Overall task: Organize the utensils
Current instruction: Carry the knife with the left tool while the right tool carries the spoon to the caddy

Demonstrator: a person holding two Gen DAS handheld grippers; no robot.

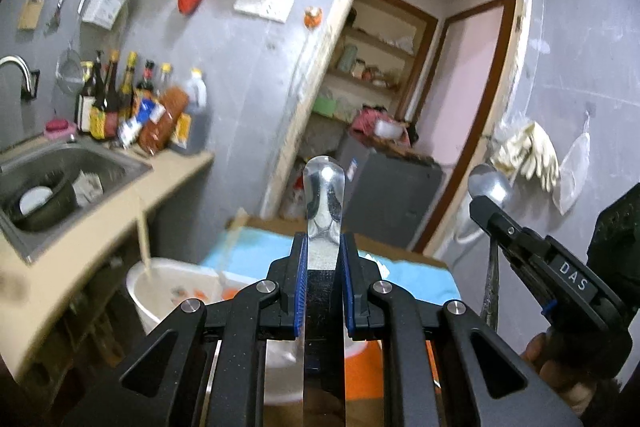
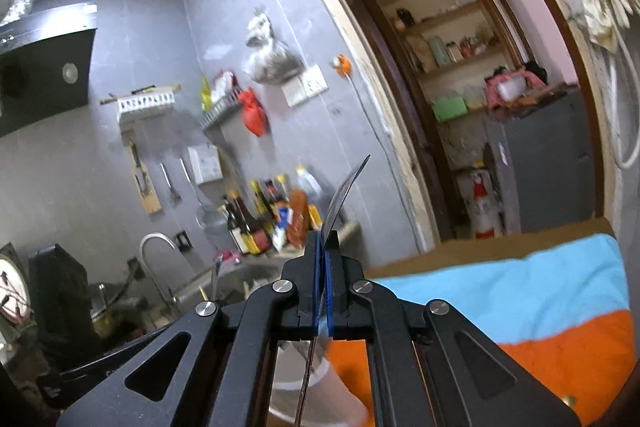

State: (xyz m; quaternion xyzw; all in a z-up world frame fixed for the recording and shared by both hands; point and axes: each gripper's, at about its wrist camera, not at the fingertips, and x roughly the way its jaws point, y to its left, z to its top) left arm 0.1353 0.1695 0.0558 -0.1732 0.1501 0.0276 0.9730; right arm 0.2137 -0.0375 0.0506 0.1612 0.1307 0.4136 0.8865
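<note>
In the left wrist view my left gripper [image 1: 324, 251] is shut on a flat, shiny metal utensil [image 1: 323, 195]. Its rounded end sticks out past the blue pads [image 1: 301, 291], and the rest runs back between the fingers. At the right of that view my right gripper [image 1: 486, 213] is shut on a metal spoon [image 1: 490, 185], bowl upward, with the handle hanging below the fingers. In the right wrist view the same spoon [image 2: 346, 189] shows edge-on as a thin curved blade rising from the closed right gripper [image 2: 323, 247]. Both grippers are raised in the air.
A steel sink [image 1: 92, 157] holding dishes sits in the beige counter [image 1: 100, 239] on the left, with sauce bottles [image 1: 120, 99] behind it. Below are a white bucket [image 1: 160, 291] and a table under a blue and orange cloth [image 2: 520, 291]. A doorway [image 1: 440, 87] opens ahead.
</note>
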